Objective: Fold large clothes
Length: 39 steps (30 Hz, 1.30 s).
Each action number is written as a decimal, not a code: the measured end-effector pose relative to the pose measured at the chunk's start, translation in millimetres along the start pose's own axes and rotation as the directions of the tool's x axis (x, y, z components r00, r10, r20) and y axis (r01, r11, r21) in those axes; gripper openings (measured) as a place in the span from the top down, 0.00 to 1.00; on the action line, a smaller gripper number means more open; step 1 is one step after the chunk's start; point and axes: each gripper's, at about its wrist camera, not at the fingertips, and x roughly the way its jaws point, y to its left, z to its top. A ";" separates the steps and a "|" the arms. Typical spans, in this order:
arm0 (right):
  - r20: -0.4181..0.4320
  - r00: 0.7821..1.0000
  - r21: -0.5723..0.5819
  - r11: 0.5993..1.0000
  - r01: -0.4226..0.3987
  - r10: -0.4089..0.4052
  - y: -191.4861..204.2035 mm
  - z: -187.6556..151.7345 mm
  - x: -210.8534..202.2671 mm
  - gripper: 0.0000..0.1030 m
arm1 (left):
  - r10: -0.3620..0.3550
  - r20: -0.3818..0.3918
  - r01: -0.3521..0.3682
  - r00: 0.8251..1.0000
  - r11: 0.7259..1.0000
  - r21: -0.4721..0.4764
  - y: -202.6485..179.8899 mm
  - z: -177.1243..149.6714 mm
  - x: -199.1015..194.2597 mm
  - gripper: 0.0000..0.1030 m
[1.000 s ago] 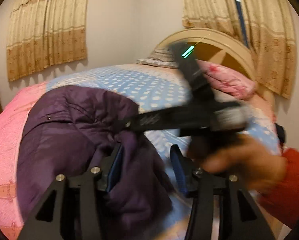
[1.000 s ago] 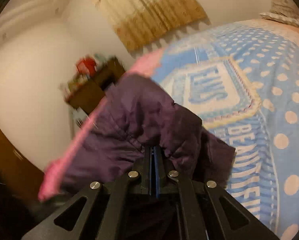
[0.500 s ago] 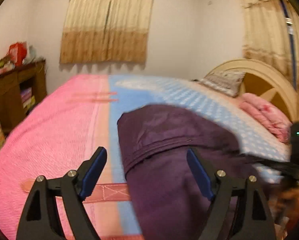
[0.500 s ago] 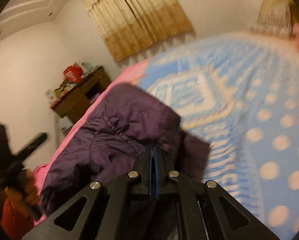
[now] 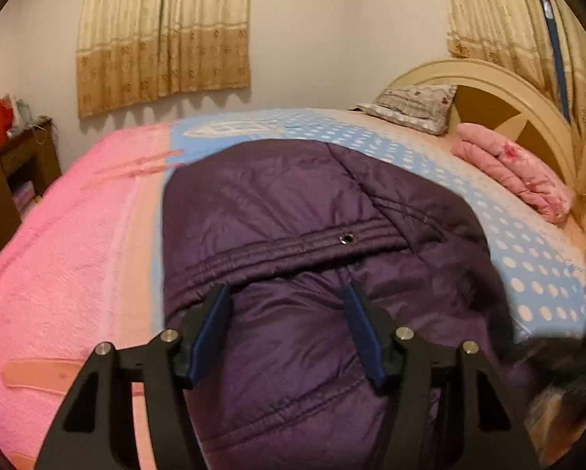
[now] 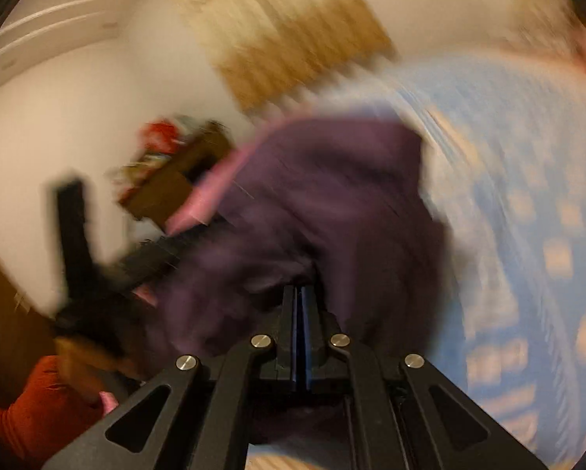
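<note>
A dark purple padded jacket (image 5: 300, 211) lies on the bed, partly folded, with a stitched band and a snap across its middle. My left gripper (image 5: 287, 331) is open and empty just above the jacket's near part, its blue pads (image 5: 210, 333) apart. In the blurred right wrist view the right gripper (image 6: 301, 313) is shut on a fold of the purple jacket (image 6: 332, 196). The left gripper's body (image 6: 73, 235) and the hand holding it show at the left of that view.
The bed has a pink cover (image 5: 65, 243) on the left and a blue dotted cover (image 5: 527, 243) on the right. A folded pink garment (image 5: 516, 172) and a grey pillow (image 5: 414, 105) lie by the headboard (image 5: 520, 90). A dark wooden shelf (image 5: 7, 180) stands at left.
My left gripper let go of the jacket, opened and swung to face it from above. The right gripper stays shut on the jacket and is moving fast, blurring its view.
</note>
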 end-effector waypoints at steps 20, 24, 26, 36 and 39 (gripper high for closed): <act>0.051 0.990 -0.160 0.977 0.139 -0.133 26.8 124.1 46.6 0.98 | 0.069 0.020 -0.070 0.997 0.995 0.073 -18.8 -10.4 13.6 0.30; -0.082 0.984 -0.114 0.983 0.146 -0.155 -4.4 112.9 110.6 0.99 | 0.075 0.017 -0.076 0.997 0.994 0.075 -21.0 -9.9 16.4 0.30; -0.080 0.985 -0.104 0.984 0.146 -0.155 -13.3 116.9 114.0 0.99 | 0.076 0.016 -0.077 0.997 0.994 0.073 -21.9 -9.3 18.6 0.30; -0.163 0.964 -0.095 0.976 0.198 -0.211 -33.0 134.2 156.8 1.00 | 0.088 0.031 -0.089 0.996 0.995 0.036 -21.9 -10.3 21.3 0.29; -0.146 0.962 -0.107 0.971 0.216 -0.230 -28.4 129.4 150.2 1.00 | 0.080 0.053 -0.081 0.995 0.997 0.019 -18.0 -16.4 14.8 0.28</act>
